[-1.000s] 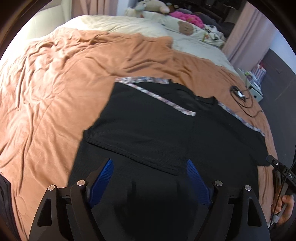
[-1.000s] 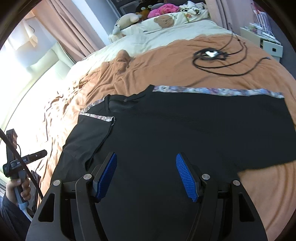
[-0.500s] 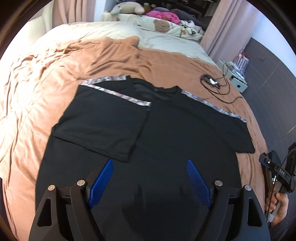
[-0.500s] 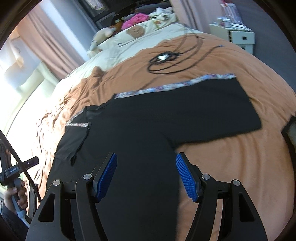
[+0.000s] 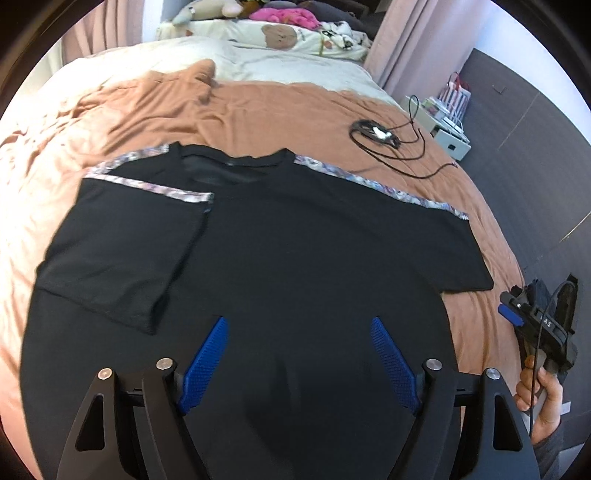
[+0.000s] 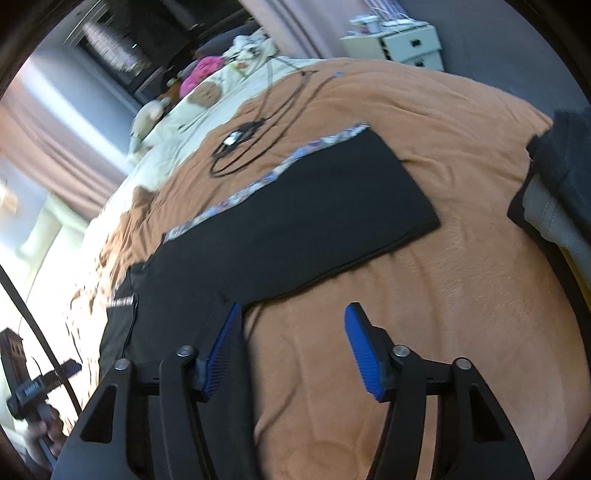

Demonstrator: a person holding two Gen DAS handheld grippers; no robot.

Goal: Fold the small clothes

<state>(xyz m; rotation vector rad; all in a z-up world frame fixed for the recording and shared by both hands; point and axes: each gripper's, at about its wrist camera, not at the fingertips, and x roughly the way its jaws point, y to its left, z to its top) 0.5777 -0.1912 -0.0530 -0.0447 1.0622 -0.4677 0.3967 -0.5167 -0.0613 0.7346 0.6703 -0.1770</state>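
Left gripper [image 5: 298, 334]: jaws apart and closing, nothing between the blue pads [image 5: 207, 362]; poised above the lower body of the black T-shirt [image 5: 295, 240], no contact visible. Right gripper [image 6: 291, 325]: jaws parted and closing, nothing between them; left pad over the shirt's side edge, right pad over bare blanket. Also seen at the right border of the left wrist view, held in a hand [image 5: 543, 395].

T-shirt: spread flat on the orange blanket [image 5: 258, 103], collar toward the pillows. Left sleeve folded inward over the chest, its patterned trim [image 5: 147, 184] lying across the fabric. Right sleeve [image 6: 332, 206] extended flat on the blanket, unfolded, patterned trim along its upper edge.

Beyond the shirt: coiled black cable [image 5: 384, 136] on the blanket, apart from the collar. Cream bedding [image 5: 280, 62] and plush toys [image 5: 280, 14] at the head of the bed. White drawer unit [image 5: 448, 134] beside the bed, small items on top, contents too blurred to identify. Dark and grey cloth [image 6: 554, 192] at the right edge of the right wrist view.
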